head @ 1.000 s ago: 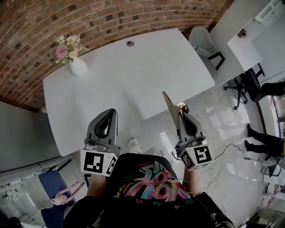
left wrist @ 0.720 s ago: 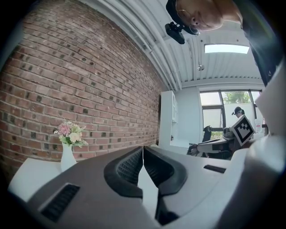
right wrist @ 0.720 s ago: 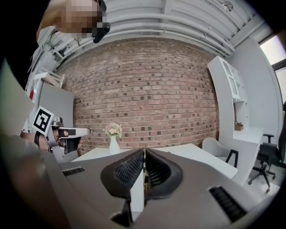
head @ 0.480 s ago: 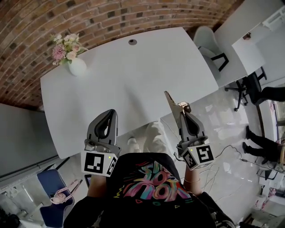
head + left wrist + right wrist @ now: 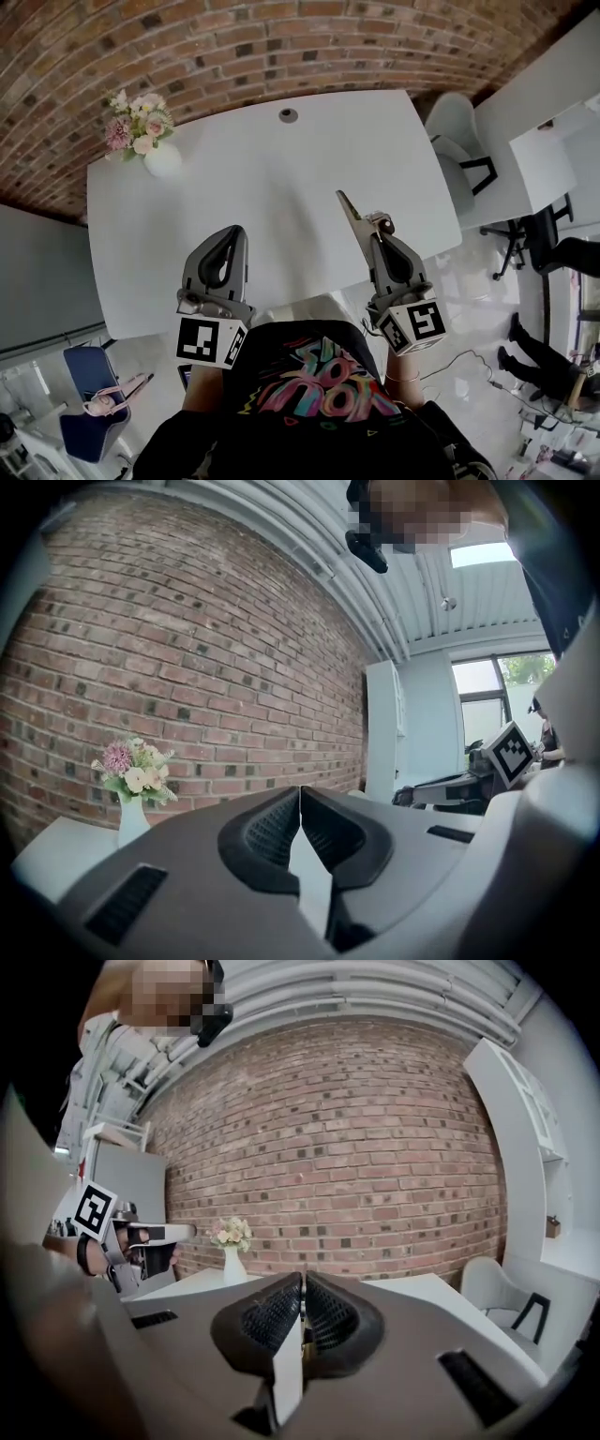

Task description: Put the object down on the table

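Two claws were up over the near edge of the white counter (image 5: 281, 178), and only one of them carried anything. The right claw (image 5: 372, 232) was clenched on the object (image 5: 352, 211), a thin, flat, tan piece with a pointed end. Its long axis ran on from the claw's line, away from the person and leaning a little left. The pointed end aimed across the counter toward the brick wall (image 5: 234, 47). A brassy fitting sat on the object right where the pads met it. In the right gripper view the pads were pressed together with only a thin sliver edge-on between them. The object showed over the counter's near right part in the head view, but whether it touched the surface could not be told.

The left claw (image 5: 234, 230) was clenched too, pads meeting at the tips with nothing between them, well apart from the right one.

Far off at the back left corner stood a white vase of flowers (image 5: 150, 141). A round cable hole (image 5: 288, 115) sat at the far edge. A white chair (image 5: 455, 127) stood off the right end. Nothing lay on the counter between the object and those things.
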